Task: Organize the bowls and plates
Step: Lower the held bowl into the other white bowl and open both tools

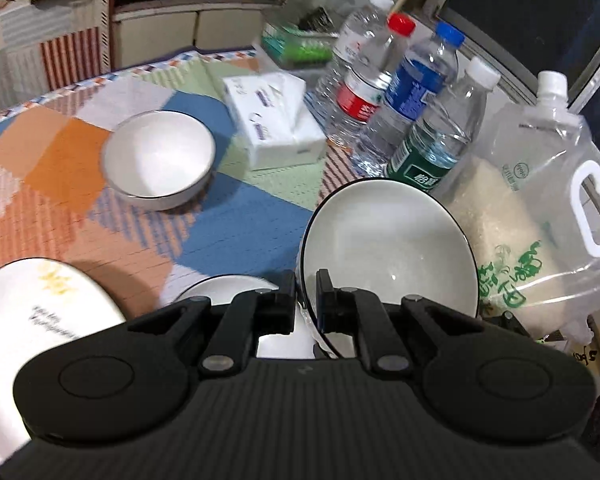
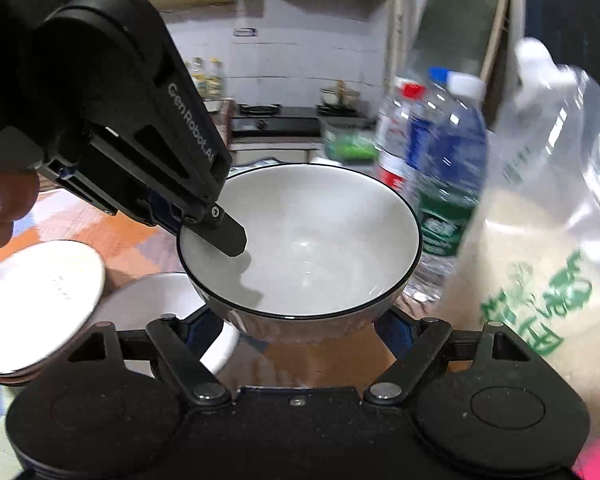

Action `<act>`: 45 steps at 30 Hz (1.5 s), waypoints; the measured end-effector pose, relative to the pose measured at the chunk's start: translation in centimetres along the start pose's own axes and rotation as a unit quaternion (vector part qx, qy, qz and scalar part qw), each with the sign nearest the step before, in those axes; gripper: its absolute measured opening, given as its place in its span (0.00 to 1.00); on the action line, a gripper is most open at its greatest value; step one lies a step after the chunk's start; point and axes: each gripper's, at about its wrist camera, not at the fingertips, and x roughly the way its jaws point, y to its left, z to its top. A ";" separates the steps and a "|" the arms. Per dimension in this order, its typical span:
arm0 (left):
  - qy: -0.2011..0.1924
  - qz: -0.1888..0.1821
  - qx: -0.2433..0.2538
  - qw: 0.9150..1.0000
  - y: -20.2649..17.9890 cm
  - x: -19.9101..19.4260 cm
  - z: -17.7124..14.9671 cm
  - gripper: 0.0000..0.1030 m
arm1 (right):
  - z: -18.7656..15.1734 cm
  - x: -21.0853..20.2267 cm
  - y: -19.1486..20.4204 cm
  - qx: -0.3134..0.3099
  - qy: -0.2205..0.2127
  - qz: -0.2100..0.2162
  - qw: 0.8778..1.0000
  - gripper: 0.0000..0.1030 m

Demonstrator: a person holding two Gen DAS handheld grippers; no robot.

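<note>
A white bowl with a black rim [image 1: 387, 248] hangs tilted above the table. My left gripper [image 1: 305, 296] is shut on its near rim, one finger inside and one outside. In the right wrist view the same bowl [image 2: 311, 240] fills the middle, and the left gripper [image 2: 228, 236] pinches its left rim. My right gripper [image 2: 292, 328] stands wide around the bowl's lower body, pads against its sides and fingertips hidden behind it. Below lie another white bowl [image 1: 236, 292] and a plate with yellow print [image 1: 40, 312]. A silver-rimmed white bowl [image 1: 158, 160] sits further back on the checked tablecloth.
A tissue box [image 1: 276, 120] lies behind the silver-rimmed bowl. Several water bottles [image 1: 379, 92] and a clear bag of rice [image 1: 539, 200] stand close on the right of the held bowl. A stack of plates [image 2: 32, 304] lies at the left. A hand [image 2: 0, 208] holds the left gripper.
</note>
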 end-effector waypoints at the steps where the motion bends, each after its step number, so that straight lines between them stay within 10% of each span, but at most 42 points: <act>1: -0.002 0.003 0.000 1.000 0.2 -0.6 -0.2 0.08 | 0.3 -0.3 0.3 -0.003 -0.002 0.006 1.000 0.84; 30: 0.028 0.049 -0.087 0.995 6.8 -0.1 -4.8 0.08 | -1.8 1.0 5.2 -0.069 0.049 0.118 0.989 0.85; 45: 0.051 0.103 -0.038 0.993 6.0 1.0 -4.9 0.09 | -0.9 1.8 5.5 -0.110 0.085 0.133 0.981 0.86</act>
